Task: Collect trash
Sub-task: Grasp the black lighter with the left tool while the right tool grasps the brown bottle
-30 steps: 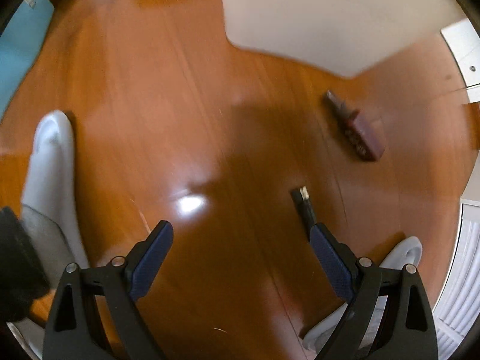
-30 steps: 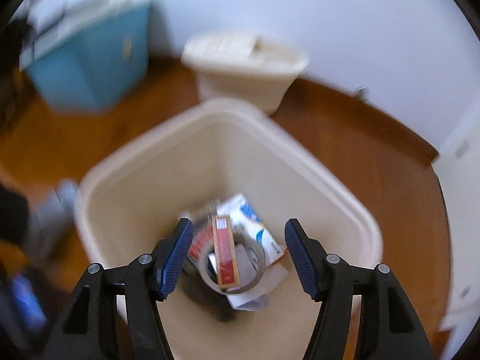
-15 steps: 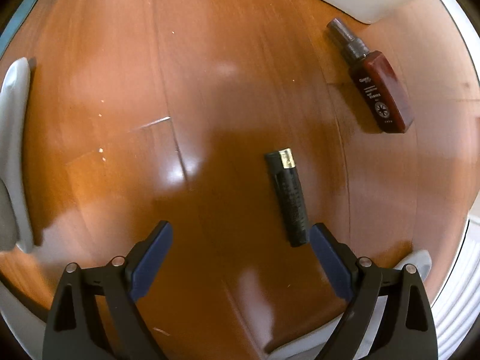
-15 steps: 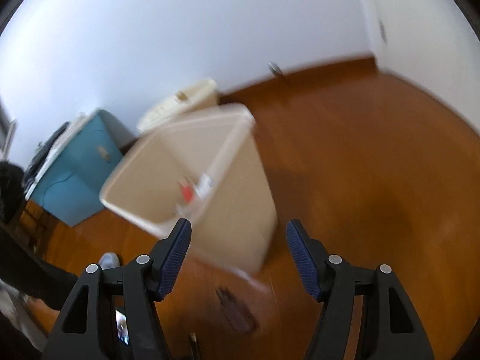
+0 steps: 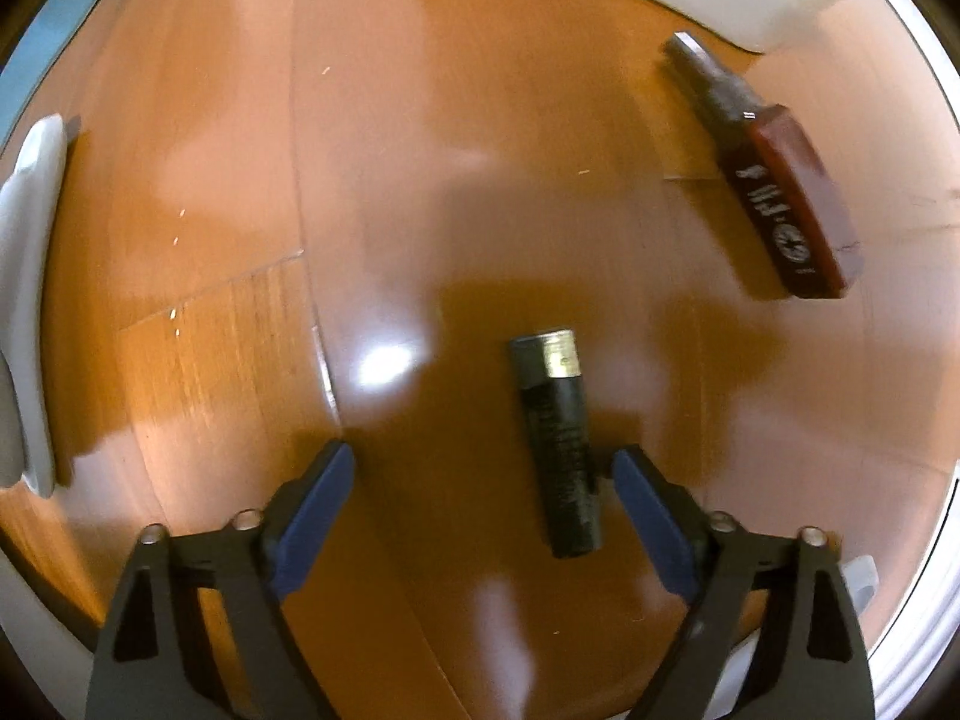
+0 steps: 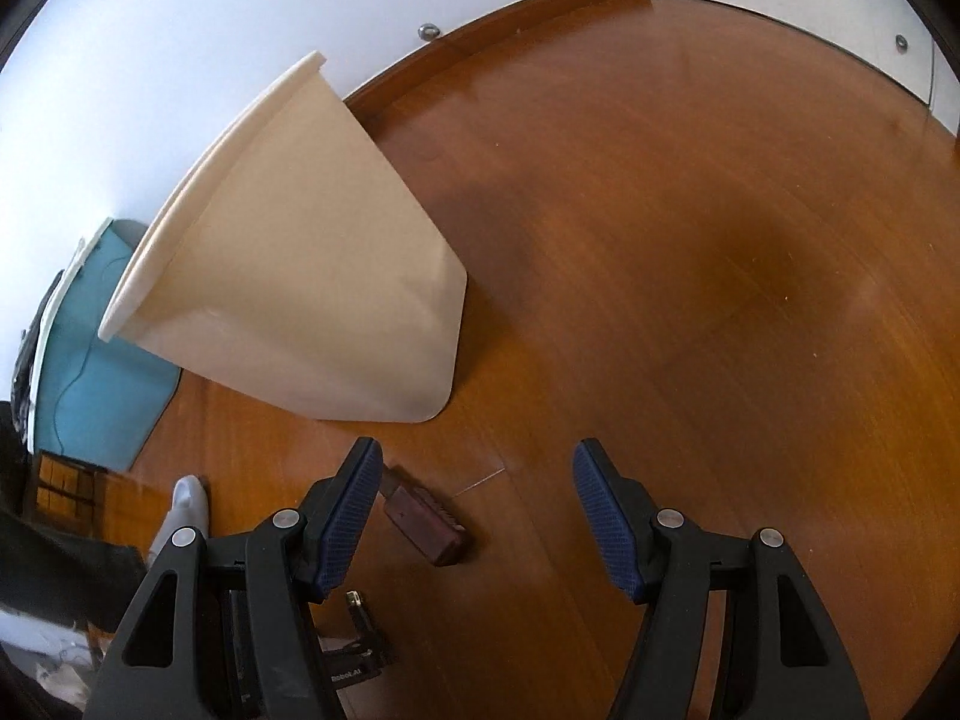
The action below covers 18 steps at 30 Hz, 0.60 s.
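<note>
So we've got the left gripper (image 5: 483,483) hanging over the wood floor (image 5: 240,180) with its jaws spread wide apart, nothing between the pads. The black tube (image 5: 555,441), the one with a gold band near its far end, lies flat on the floor, running lengthwise away from us. Its near end sits inside the gap, just beside the inner face of the right-side finger (image 5: 651,525), and we can't tell if they touch. Further ahead and off to the right is the dark red bottle (image 5: 774,189) with a grey cap, lying on its side, well apart from the tube. It's a bit blurry, so the label print isn't readable.

Our right gripper (image 6: 477,519) is also wide apart and holding nothing. From that view the beige trash bin (image 6: 312,276) stands ahead and to the left of the gripper, near the white wall (image 6: 180,30), and we only see its outside, so what's in it is hidden. The same dark red bottle (image 6: 429,519) lies on the floor just past the left finger (image 6: 351,519), between the gripper and the bin's base. A teal box (image 6: 102,372) sits behind the bin, far left.
</note>
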Each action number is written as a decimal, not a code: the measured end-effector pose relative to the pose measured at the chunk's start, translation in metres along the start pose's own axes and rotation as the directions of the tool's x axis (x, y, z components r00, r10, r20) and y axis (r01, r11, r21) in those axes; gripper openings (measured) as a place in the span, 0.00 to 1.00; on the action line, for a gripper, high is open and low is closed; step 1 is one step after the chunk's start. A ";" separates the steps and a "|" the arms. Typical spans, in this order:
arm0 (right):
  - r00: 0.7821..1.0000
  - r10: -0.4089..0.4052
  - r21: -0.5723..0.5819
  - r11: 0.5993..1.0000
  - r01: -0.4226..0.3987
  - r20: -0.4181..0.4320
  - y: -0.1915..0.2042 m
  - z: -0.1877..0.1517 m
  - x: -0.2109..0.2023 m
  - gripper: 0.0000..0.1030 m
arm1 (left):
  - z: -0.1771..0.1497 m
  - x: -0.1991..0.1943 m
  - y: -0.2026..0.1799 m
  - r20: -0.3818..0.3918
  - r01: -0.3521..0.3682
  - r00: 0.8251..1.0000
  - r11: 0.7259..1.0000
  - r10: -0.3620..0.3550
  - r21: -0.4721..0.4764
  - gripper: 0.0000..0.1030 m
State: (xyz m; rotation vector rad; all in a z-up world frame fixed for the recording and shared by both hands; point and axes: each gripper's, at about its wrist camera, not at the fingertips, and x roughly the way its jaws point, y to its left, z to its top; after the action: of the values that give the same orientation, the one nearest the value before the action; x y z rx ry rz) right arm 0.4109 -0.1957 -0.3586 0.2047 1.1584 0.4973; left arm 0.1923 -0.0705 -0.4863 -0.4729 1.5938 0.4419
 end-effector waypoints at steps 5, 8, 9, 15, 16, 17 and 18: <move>1.000 -0.003 -0.007 1.000 0.003 -0.028 0.003 -0.001 0.009 0.67 | 0.002 -0.009 -0.018 0.015 0.017 1.000 0.998 -0.018 0.065 0.20; 0.996 -0.022 -0.061 0.998 0.017 -0.088 0.006 -0.009 0.026 0.67 | 0.007 -0.011 -0.011 -0.011 0.080 0.997 0.995 -0.079 0.061 0.18; 0.993 -0.026 -0.083 0.996 0.017 -0.112 0.006 -0.013 0.032 0.67 | 0.015 -0.009 0.000 -0.016 0.092 0.996 0.994 -0.091 0.063 0.18; 0.981 -0.067 -0.273 0.962 0.014 -0.183 0.021 -0.038 0.063 0.67 | 0.015 -0.035 0.017 0.052 0.117 0.991 0.983 -0.125 0.139 0.18; 0.979 -0.076 -0.317 0.948 0.012 -0.190 0.026 -0.043 0.069 0.67 | 0.015 -0.043 0.020 0.061 0.125 0.989 0.981 -0.135 0.151 0.17; 0.977 -0.086 -0.373 0.928 0.007 -0.197 0.034 -0.048 0.076 0.67 | 0.015 -0.049 0.024 0.066 0.128 0.988 0.980 -0.139 0.154 0.17; 0.975 -0.094 -0.424 0.906 0.001 -0.200 0.042 -0.052 0.083 0.67 | 0.015 -0.053 0.026 0.071 0.128 0.988 0.979 -0.141 0.156 0.17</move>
State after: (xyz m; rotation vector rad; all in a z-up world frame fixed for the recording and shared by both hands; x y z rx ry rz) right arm 0.3778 -0.1243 -0.4301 -0.2605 1.2339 0.7275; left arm 0.1939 -0.0384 -0.4349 -0.4388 1.4936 0.2330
